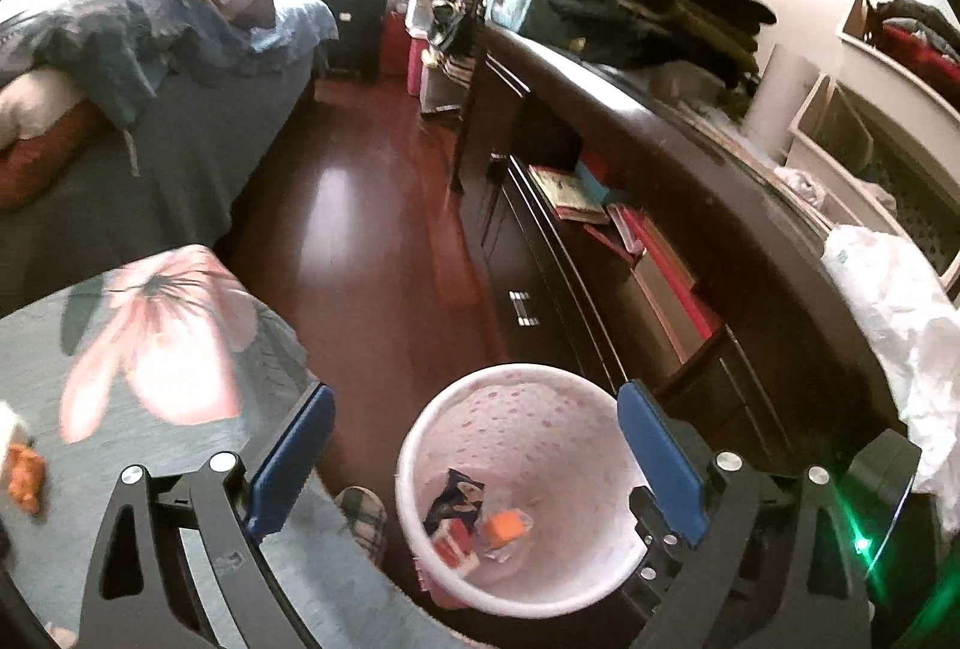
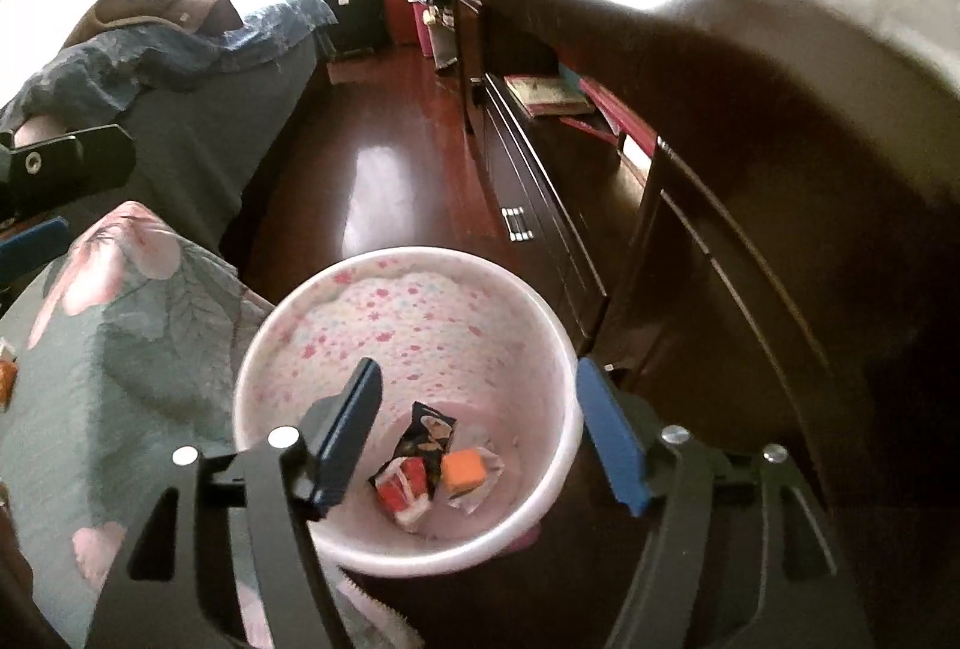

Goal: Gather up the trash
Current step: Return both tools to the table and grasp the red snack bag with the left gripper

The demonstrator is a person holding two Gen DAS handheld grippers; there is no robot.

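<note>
- Three pieces of trash lie at the bottom of the bin: a dark wrapper, a red-and-white packet and an orange cube on clear wrapping, all close together.
- In the left wrist view the same bin sits at lower centre, with the wrapper, the packet and the cube inside.
- Its white rim is round and its inner wall has a pink flower print; it stands on the dark red floor.
- Over it in the right wrist view, the right gripper has its jaws spread, with nothing between the blue pads.
- Likewise the left gripper stands wide open and empty, the bin showing between its fingers.
- At lower left of both views lies a grey-green bedspread with pink flowers, beside the bin.
- On the right runs a dark wooden cabinet, with books on an open shelf.
- Crumpled white plastic lies on the cabinet top at the right edge of the left view.
- Farther back, a bed with a blue blanket sits at upper left, and a black suitcase stands by the far wall.
</note>
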